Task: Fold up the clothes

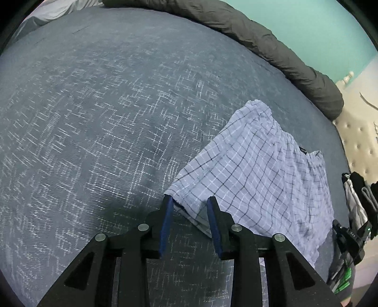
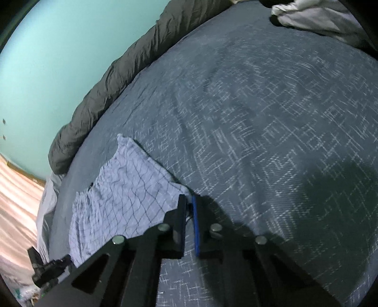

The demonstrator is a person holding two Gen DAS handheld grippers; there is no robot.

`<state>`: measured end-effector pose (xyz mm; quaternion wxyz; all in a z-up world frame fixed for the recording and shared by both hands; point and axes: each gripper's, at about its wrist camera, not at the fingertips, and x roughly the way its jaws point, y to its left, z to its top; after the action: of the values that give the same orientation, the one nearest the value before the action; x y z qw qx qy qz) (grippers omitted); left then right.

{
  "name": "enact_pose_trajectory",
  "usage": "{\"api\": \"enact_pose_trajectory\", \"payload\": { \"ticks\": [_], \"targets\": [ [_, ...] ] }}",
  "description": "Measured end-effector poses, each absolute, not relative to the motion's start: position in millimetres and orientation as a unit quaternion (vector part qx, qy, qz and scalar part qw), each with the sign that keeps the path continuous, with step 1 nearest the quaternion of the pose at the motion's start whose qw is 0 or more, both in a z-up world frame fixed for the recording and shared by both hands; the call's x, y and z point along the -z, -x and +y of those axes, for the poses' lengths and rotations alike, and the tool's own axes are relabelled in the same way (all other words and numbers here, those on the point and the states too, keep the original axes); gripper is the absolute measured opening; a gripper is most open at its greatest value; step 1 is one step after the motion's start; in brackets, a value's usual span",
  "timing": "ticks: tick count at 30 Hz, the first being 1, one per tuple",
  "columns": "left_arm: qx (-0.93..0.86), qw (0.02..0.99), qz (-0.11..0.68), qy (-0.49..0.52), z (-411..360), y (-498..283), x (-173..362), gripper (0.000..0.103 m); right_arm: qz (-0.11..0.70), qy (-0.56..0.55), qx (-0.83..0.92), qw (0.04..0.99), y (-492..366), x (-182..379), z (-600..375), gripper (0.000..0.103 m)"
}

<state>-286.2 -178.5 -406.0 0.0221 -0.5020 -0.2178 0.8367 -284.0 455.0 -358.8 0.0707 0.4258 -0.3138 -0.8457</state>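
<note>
We see the crinkled checked shorts (image 1: 257, 170) near the bed's (image 1: 94, 118) edge, right tongs (image 2: 188, 203) pinching a corner, left tongs (image 1: 190, 203) slightly parted astride a hem.

Almost nothing can be read. A small black device (image 1: 352, 238) at the right edge of the left wrist view bears tiny white letters that look like "DAS", too small to be sure. The dark tag (image 1: 302, 149) on the checked shorts (image 1: 255, 170) is illegible.

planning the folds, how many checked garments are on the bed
1: the checked shorts lie on the blue bedspread near its edge, by the dark rolled blanket. A pale cloth far off may be another garment.
</note>
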Motion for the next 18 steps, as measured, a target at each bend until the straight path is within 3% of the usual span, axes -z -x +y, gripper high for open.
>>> {"api": "enact_pose_trajectory", "payload": {
  "ticks": [1, 3, 18],
  "targets": [
    [-0.834, 0.025, -0.222, 0.504, -180, 286, 407, 0.010, -0.318, -0.424, 0.845, 0.069, 283, 359, 457, 0.004],
    [-0.833, 0.027, -0.224, 0.505, -182, 285, 407, 0.002, -0.326, -0.420, 0.844, 0.065, 282, 359, 460, 0.003],
    [-0.837, -0.005, -0.237, 0.494, -194, 287, 407, 0.004, -0.323, -0.411, 0.851, 0.046, 284, 358, 459, 0.002]
  ]
}}
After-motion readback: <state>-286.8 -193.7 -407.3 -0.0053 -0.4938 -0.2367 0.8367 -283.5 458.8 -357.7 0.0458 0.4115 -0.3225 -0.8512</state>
